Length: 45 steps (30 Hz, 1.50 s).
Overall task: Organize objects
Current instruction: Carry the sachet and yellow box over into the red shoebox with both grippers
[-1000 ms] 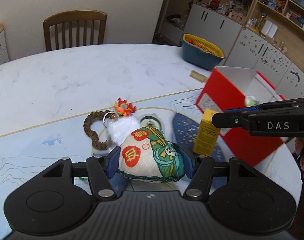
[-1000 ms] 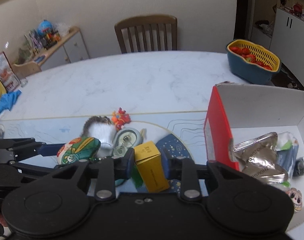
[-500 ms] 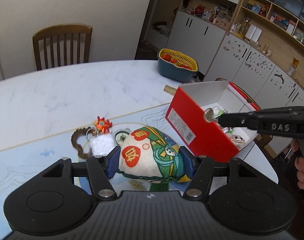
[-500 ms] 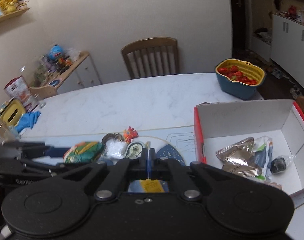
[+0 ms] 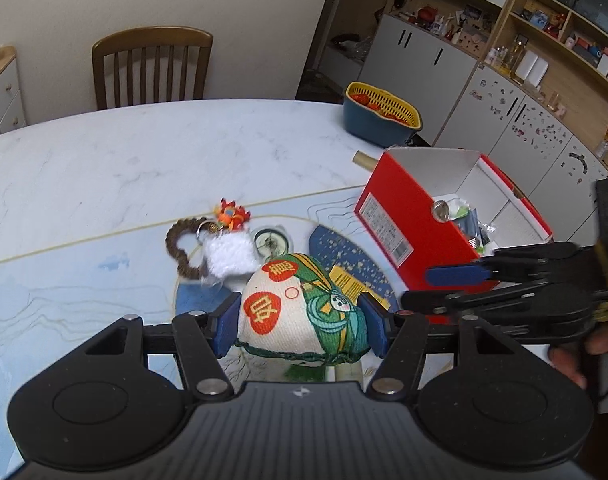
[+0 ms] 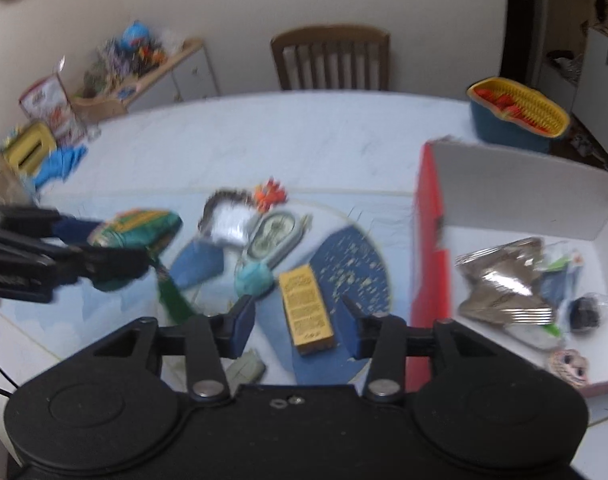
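Marble-topped table carries the clutter, with the red box at the right. Left claw grips the printed pouch between both pads. Right claw has just been opening — the yellow carton lies loose between its parted pads, long axis running near-to-far, just left of the box. Motion blur smears the right view's small items.

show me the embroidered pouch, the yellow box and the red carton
embroidered pouch (image 5: 299,312), left wrist view, white front panel
yellow box (image 6: 306,312), right wrist view, printed top face
red carton (image 5: 408,220), left wrist view, red outer side wall
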{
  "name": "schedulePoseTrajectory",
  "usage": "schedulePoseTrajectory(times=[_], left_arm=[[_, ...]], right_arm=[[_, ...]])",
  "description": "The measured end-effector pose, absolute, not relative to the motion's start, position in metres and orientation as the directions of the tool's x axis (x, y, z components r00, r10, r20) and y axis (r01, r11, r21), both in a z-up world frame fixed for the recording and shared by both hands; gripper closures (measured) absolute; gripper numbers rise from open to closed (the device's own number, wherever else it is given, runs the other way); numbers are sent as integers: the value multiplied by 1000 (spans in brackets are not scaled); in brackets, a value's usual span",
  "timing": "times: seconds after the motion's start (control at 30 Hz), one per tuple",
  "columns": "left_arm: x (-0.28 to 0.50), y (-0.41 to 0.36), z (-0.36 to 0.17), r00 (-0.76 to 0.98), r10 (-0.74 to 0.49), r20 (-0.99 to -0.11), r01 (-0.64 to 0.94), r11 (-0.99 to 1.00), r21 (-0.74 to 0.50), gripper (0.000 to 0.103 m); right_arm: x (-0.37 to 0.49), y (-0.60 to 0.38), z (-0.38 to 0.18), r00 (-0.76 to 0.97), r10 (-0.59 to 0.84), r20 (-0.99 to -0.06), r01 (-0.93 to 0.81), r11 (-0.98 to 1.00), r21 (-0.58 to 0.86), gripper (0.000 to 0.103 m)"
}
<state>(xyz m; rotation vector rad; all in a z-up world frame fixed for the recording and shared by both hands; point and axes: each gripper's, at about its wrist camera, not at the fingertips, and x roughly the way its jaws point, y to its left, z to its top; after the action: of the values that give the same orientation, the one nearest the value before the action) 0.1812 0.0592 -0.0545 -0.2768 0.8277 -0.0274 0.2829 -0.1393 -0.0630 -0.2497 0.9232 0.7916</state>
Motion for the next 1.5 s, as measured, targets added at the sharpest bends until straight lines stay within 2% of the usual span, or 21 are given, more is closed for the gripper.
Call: schedulePoseTrajectory(times=[0.23, 0.3, 0.57, 0.77, 0.87, 0.93, 1.13, 1.5], left_arm=[[171, 67, -60, 663, -121, -739, -102, 963, -249, 41], [169, 69, -62, 659, -118, -743, -107, 963, -248, 41], [163, 73, -66, 650, -120, -751, -112, 962, -251, 41], [162, 73, -68, 642, -121, -757, -113, 962, -250, 41], [162, 72, -68, 639, -121, -760, -111, 963, -247, 41], [162, 72, -69, 638, -123, -760, -110, 962, -248, 41], [164, 68, -65, 641, -127, -757, -98, 965, -244, 41], [182, 37, -36, 666, -150, -731, -26, 974, -224, 41]], right_arm=[[293, -103, -103, 331, 422, -844, -714, 697, 68, 56], [292, -98, -106, 360, 407, -840, -714, 700, 33, 51], [303, -89, -113, 391, 349, -851, -715, 698, -43, 56], [311, -81, -125, 387, 316, -866, -724, 686, -73, 56], [310, -80, -128, 392, 311, -866, -722, 687, -80, 60], [307, -80, -126, 386, 320, -865, -723, 688, -68, 74], [295, -88, -115, 391, 337, -857, -711, 702, -48, 75], [277, -145, -34, 401, 454, -796, -667, 740, 86, 75]])
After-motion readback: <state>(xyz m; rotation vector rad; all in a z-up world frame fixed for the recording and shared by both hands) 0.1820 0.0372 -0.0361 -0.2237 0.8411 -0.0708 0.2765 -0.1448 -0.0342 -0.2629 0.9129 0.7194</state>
